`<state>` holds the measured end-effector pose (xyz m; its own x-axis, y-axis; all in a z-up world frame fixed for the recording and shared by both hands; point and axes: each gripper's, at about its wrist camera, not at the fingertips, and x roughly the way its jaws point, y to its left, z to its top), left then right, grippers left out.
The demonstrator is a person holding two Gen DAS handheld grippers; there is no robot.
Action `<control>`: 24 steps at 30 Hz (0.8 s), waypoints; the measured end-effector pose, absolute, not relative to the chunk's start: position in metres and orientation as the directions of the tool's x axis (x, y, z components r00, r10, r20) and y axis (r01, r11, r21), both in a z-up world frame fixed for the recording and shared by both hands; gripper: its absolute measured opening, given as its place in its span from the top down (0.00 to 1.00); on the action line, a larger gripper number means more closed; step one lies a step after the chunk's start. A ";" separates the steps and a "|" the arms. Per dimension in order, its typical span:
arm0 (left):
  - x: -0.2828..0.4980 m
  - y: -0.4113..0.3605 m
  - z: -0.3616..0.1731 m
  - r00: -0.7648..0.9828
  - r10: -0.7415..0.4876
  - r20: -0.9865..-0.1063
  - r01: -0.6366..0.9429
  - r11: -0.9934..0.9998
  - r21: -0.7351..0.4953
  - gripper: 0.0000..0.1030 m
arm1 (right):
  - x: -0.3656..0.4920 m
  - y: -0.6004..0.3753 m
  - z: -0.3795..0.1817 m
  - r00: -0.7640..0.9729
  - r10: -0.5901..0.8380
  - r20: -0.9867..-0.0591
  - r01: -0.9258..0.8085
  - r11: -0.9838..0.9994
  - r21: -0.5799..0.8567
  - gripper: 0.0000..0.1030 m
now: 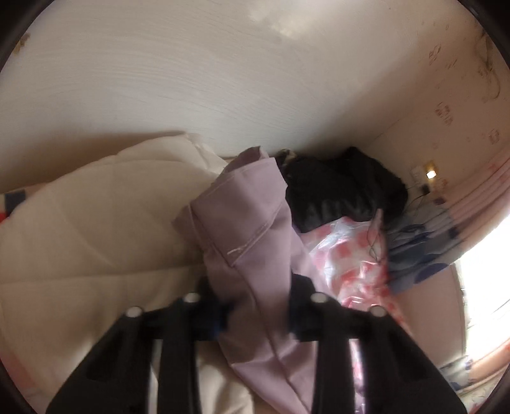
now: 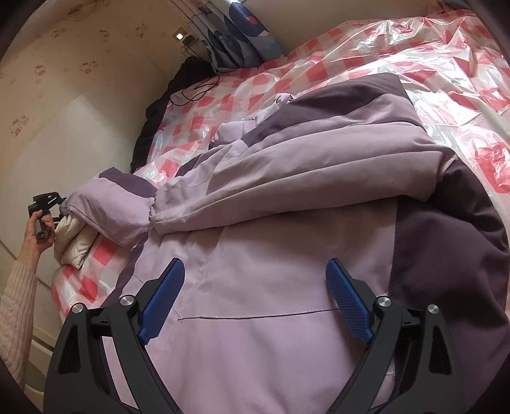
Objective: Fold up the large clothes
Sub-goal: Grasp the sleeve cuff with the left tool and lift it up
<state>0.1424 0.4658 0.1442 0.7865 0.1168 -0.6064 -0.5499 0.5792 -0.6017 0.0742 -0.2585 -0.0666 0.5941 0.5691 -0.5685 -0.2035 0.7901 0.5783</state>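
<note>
A lilac and dark purple jacket (image 2: 287,197) lies spread on a bed covered with red-checked plastic sheet (image 2: 366,63). One sleeve is folded across its body. My right gripper (image 2: 255,283) is open just above the jacket's lilac front panel, blue pads (image 2: 347,302) wide apart. My left gripper (image 1: 258,305) is shut on a lilac edge of the jacket (image 1: 248,223), with its cream lining (image 1: 95,223) showing to the left. In the right wrist view the left gripper (image 2: 47,203) is at the jacket's far left edge, held by a hand.
A black garment (image 1: 344,188) lies bunched against the wall by the bed; it also shows in the right wrist view (image 2: 159,105). A blue patterned pillow (image 2: 236,28) and a cable (image 2: 197,89) sit at the head. A bright window (image 1: 484,280) is at right.
</note>
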 end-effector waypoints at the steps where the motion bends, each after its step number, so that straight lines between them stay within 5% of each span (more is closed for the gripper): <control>1: 0.140 0.463 0.147 0.794 0.125 -0.595 -0.542 0.591 -0.598 0.76 | 0.074 -0.259 -0.064 0.604 0.560 -0.568 -0.204 0.797 0.569 0.16; 8: 0.126 0.437 0.175 0.888 0.075 -0.454 -0.398 0.620 -0.677 0.79 | 0.067 -0.264 -0.035 0.715 0.441 -0.543 -0.213 0.877 0.432 0.16; 24: 0.145 0.270 0.274 0.943 -0.197 -0.268 -0.023 0.766 -0.642 0.81 | 0.079 -0.285 -0.044 0.700 0.432 -0.569 -0.130 0.860 0.493 0.16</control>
